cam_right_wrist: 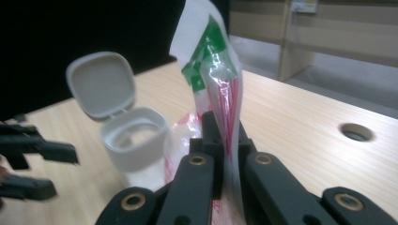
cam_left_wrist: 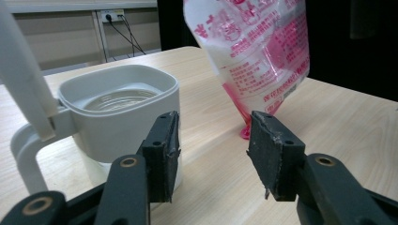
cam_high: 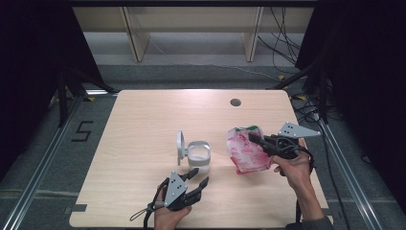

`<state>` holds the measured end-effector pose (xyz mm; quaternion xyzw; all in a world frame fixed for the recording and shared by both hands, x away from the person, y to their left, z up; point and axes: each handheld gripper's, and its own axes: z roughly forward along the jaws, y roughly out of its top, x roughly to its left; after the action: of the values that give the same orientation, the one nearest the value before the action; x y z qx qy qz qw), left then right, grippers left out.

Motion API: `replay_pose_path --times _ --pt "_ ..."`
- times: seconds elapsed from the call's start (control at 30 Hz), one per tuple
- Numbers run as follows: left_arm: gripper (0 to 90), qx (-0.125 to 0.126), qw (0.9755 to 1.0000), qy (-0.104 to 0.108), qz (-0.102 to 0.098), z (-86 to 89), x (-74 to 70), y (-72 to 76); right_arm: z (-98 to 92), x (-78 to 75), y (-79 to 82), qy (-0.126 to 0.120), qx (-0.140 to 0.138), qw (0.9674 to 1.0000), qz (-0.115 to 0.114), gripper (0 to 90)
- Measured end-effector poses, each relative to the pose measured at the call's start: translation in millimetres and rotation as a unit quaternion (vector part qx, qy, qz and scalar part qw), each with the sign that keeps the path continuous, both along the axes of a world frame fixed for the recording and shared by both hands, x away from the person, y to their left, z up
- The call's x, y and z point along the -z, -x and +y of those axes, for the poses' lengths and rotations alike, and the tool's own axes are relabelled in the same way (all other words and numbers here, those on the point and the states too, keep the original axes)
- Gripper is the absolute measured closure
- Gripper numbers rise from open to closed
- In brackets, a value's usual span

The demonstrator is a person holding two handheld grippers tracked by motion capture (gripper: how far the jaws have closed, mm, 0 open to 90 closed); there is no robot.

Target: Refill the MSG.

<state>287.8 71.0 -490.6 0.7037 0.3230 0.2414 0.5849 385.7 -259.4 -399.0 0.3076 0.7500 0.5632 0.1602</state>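
Observation:
A white container with its hinged lid flipped up stands near the middle of the table. To its right a pink and white plastic bag with a green top hangs with its lower end close to the table, and my right gripper is shut on its upper edge. The right gripper view shows the jaws pinching the bag flat, with the container beyond at the left. My left gripper is open just in front of the container, nothing between its jaws; the bag hangs beyond.
A round cable hole sits at the table's far right. Wooden shelving and loose cables lie on the floor behind the table. A metal rail runs along the left side.

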Motion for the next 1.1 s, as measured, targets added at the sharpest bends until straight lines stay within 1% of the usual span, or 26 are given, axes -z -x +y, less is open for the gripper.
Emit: replay_pose_path --times 0.03,0.07,0.1,0.13,0.17,0.23,0.3,0.33,0.37,0.4,0.43,0.53,0.57,0.6,0.63,0.67,0.73,0.77,0.8,0.83,0.87,0.9,0.97,1.03,1.07,1.1 --pt "52.5 -0.001 1.0000 0.002 0.001 0.4 -0.1 0.1 -2.4 0.3 0.5 0.005 0.007 1.0000 0.000 90.0" --pt "52.5 -0.001 1.0000 0.003 0.004 0.7 -0.2 0.3 -5.0 0.7 0.0 0.018 0.013 0.9997 -0.010 90.0" --pt "52.5 -0.003 1.0000 0.004 0.006 0.7 0.0 0.4 -6.1 0.9 1.9 0.021 0.016 0.9997 -0.001 90.0" --pt "52.5 0.002 1.0000 -0.007 -0.004 2.2 -0.4 -1.1 -8.8 0.9 1.5 0.035 0.022 0.9991 -0.009 90.0" --pt "52.5 0.001 1.0000 -0.005 -0.003 2.3 -0.2 -1.1 -9.3 1.9 2.3 0.029 0.024 0.9993 -0.004 90.0" --pt "52.5 -0.003 1.0000 -0.001 0.001 2.3 0.2 -0.4 -13.6 3.0 4.0 0.032 0.035 0.9989 0.001 90.0" --pt "52.6 -0.003 1.0000 0.000 0.001 2.5 0.2 -0.8 -18.7 4.2 3.6 0.042 0.041 0.9983 -0.007 90.0" --pt "52.6 -0.004 1.0000 -0.001 0.000 2.7 0.3 -0.9 -19.8 5.5 4.1 0.035 0.044 0.9984 -0.001 90.0" --pt "52.6 -0.005 1.0000 0.003 0.004 2.5 0.6 -0.6 -22.4 6.7 2.1 0.037 0.041 0.9984 -0.010 90.0" --pt "52.6 -0.009 0.9999 0.007 0.007 2.4 0.8 -0.2 -23.5 6.3 4.5 0.038 0.051 0.9980 0.001 90.0" --pt "52.6 -0.003 1.0000 -0.003 -0.003 4.0 0.5 -1.6 -25.8 7.3 2.0 0.039 0.049 0.9979 -0.016 90.0" --pt "52.6 -0.007 1.0000 0.001 0.001 4.5 0.6 -1.1 -29.4 9.0 3.1 0.035 0.052 0.9980 -0.002 90.0" --pt "52.7 -0.003 1.0000 0.001 -0.006 5.1 0.7 -2.0 -31.8 10.5 0.6 0.036 0.053 0.9978 -0.017 90.0" --pt "52.7 -0.005 1.0000 -0.003 -0.003 6.1 -0.1 -0.9 -33.0 12.1 1.4 0.028 0.051 0.9983 -0.004 90.0" --pt "52.7 -0.006 1.0000 0.000 -0.001 6.2 -0.1 -0.5 -34.9 12.9 2.8 0.029 0.060 0.9978 0.005 90.0" --pt "52.7 -0.008 1.0000 0.000 -0.001 6.7 -0.1 -0.6 -36.5 15.1 1.4 0.027 0.062 0.9977 -0.009 90.0" --pt "52.6 -0.011 0.9999 0.002 0.000 7.5 0.2 -1.0 -40.8 16.9 1.3 0.043 0.066 0.9968 -0.010 90.0" --pt "52.6 -0.011 0.9999 0.002 -0.002 8.1 0.3 -1.2 -41.1 17.4 2.9 0.041 0.072 0.9966 0.002 90.0" --pt "52.6 -0.012 0.9999 0.003 0.000 8.4 0.3 -1.1 -43.2 18.7 1.0 0.043 0.069 0.9967 -0.007 90.0" --pt "52.7 -0.013 0.9999 0.005 0.001 8.5 0.5 -1.2 -43.9 19.5 2.1 0.041 0.076 0.9963 0.001 90.0" --pt "52.7 -0.016 0.9998 0.014 0.003 7.7 1.2 -1.4 -45.0 20.2 1.4 0.043 0.079 0.9959 -0.002 90.0" --pt "52.7 -0.014 0.9998 0.013 0.001 8.1 1.0 -2.0 -44.6 20.9 1.4 0.041 0.078 0.9961 0.003 90.0" --pt "52.5 -0.014 0.9999 0.007 -0.003 9.2 0.5 -2.6 -43.3 22.1 1.0 0.049 0.089 0.9948 0.000 90.0" --pt "52.4 -0.015 0.9999 0.006 -0.003 9.7 0.4 -2.6 -42.1 21.9 1.2 0.065 0.095 0.9933 0.013 90.0" --pt "52.3 -0.015 0.9999 0.005 -0.003 9.9 0.4 -2.6 -42.5 22.7 -0.4 0.078 0.090 0.9928 0.008 90.0" --pt "52.0 -0.015 0.9999 -0.001 -0.002 11.0 -0.6 -2.0 -39.9 24.0 0.4 0.070 0.102 0.9923 0.011 90.0"
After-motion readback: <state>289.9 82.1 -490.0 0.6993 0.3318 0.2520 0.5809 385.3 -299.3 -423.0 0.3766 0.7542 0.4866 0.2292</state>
